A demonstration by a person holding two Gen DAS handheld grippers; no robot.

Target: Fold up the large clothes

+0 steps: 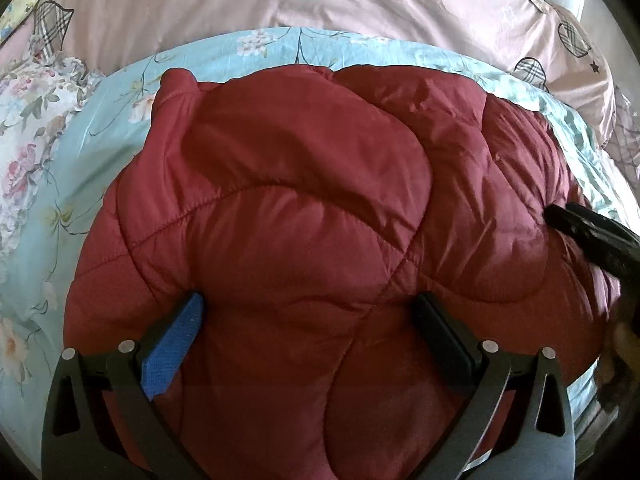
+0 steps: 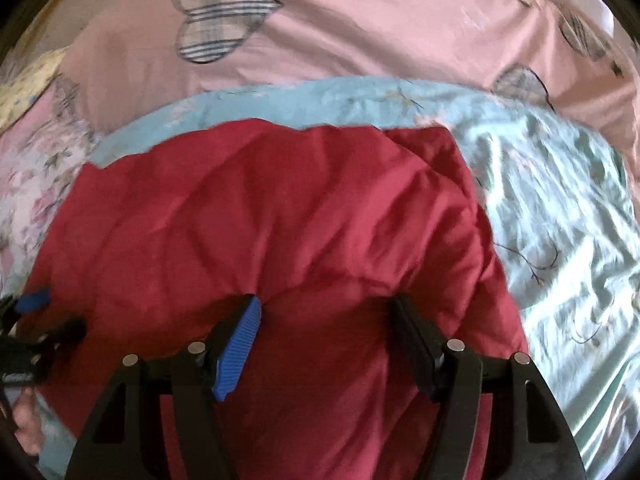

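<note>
In the left wrist view, the left gripper (image 1: 310, 320) hangs over a dark red quilted jacket (image 1: 304, 208) with its fingers spread wide: the blue-padded finger (image 1: 172, 354) at the left and the black finger (image 1: 442, 334) at the right both sit against the puffy fabric, with a broad swell of jacket between them, and nothing is pinched. The jacket lies bunched in a rounded heap on a light blue floral sheet (image 1: 76, 184) on the bed, and a pink duvet with plaid hearts (image 1: 360, 16) lies beyond it. At the right edge, the dark tip of the right gripper (image 1: 576, 228) touches the jacket's right side; whether its fingers are parted cannot be told from here. In the right wrist view, which is somewhat blurred, the right gripper (image 2: 324, 320) sits over the same jacket (image 2: 280, 220), its fingers held apart, though less widely than the left pair. Its blue finger (image 2: 238, 350) and black finger (image 2: 412, 344) lie against the fabric with a fold of jacket bulging between them, unclamped. The blue sheet (image 2: 560, 220) lies rumpled to the right of the jacket, and the pink duvet (image 2: 360, 32) lies behind. At the left edge, the left gripper (image 2: 36, 316) shows against the jacket's left margin.
</note>
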